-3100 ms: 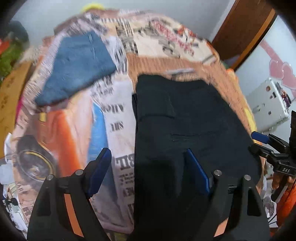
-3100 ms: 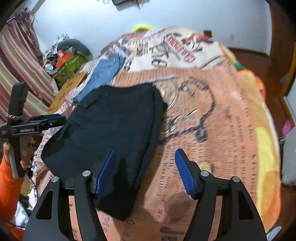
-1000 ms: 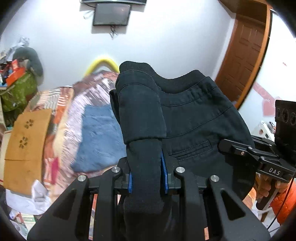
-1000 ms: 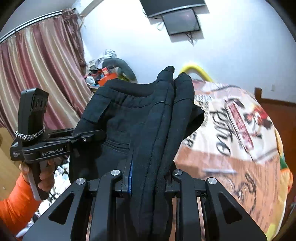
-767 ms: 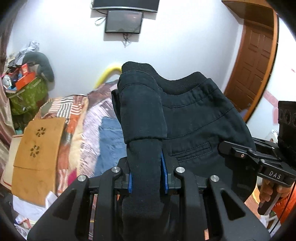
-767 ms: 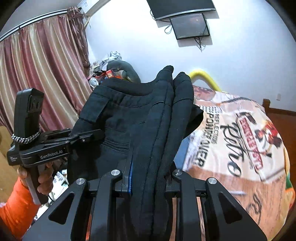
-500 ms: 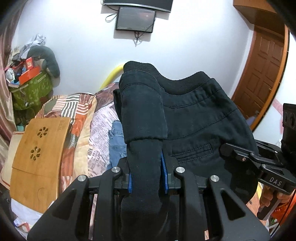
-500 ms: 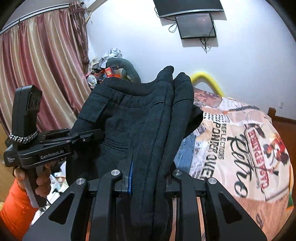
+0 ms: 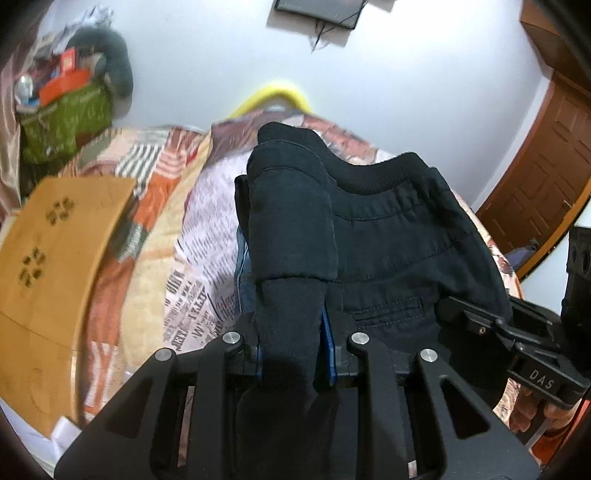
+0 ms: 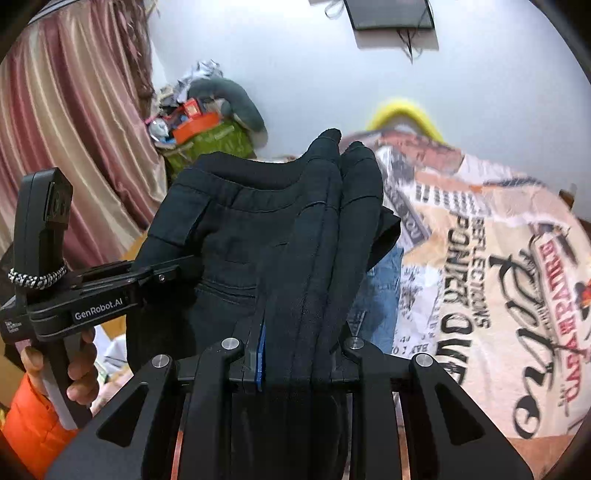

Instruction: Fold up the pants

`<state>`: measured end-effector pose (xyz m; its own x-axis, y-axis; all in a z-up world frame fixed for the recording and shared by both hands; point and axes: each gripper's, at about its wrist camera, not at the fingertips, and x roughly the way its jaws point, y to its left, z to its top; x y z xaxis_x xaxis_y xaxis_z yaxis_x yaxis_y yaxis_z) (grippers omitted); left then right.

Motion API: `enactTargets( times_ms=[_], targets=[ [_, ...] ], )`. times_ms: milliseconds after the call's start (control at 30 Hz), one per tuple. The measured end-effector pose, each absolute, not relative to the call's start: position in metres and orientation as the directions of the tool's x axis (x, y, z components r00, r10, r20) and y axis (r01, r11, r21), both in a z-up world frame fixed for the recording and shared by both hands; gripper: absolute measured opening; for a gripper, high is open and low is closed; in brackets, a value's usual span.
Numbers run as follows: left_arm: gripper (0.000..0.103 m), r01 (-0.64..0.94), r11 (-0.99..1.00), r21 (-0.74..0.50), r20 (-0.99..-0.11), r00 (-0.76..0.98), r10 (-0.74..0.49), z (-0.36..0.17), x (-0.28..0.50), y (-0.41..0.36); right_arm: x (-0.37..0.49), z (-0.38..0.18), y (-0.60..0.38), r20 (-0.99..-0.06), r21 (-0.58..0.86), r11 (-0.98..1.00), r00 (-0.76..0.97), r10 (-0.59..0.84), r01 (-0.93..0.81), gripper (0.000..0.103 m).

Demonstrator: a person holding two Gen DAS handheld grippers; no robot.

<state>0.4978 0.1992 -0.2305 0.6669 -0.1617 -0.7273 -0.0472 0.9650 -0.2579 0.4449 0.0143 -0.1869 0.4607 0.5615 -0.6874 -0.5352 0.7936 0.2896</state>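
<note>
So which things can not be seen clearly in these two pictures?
- Blue jeans: mostly hidden behind the black pants in both views.
- Left gripper and right gripper: pads buried in the pants' cloth.
- Bed cover: print blurred in the left view.
- Wall screen: cut by the top edge.

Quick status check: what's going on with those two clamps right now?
Left gripper and right gripper both clamped on folded black pants, held up over the bed. Blue jeans lie underneath.

black pants (image 9: pixel 388 236): 1 | blue jeans (image 10: pixel 384 295): 1 | grippers: 2 | bedspread (image 10: pixel 498 295): 1
</note>
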Motion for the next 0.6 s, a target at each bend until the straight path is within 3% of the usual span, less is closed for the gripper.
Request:
enactTargets(
  times_ms=[333,467,600],
  targets=[
    [0.025,-0.12,0.956,-0.268,-0.797,0.586,-0.15,-0.298,0.532,0.2,0.464,-0.243,0.022,-0.77,0.252,0.821,0.408,0.491,-0.512,0.021],
    [0.032,-0.165,0.956,-0.241,-0.822,0.559,-0.111,-0.304,0.537,0.198,0.462,-0.247,0.012,-0.792,0.226,0.85,0.418,0.445,-0.476,0.031],
    [0.046,-0.214,0.955,-0.207,-0.844,0.533,-0.063,-0.299,0.534,0.203,0.455,-0.237,0.003,-0.811,0.147,0.863,0.44,0.385,-0.484,0.055]
  ],
)
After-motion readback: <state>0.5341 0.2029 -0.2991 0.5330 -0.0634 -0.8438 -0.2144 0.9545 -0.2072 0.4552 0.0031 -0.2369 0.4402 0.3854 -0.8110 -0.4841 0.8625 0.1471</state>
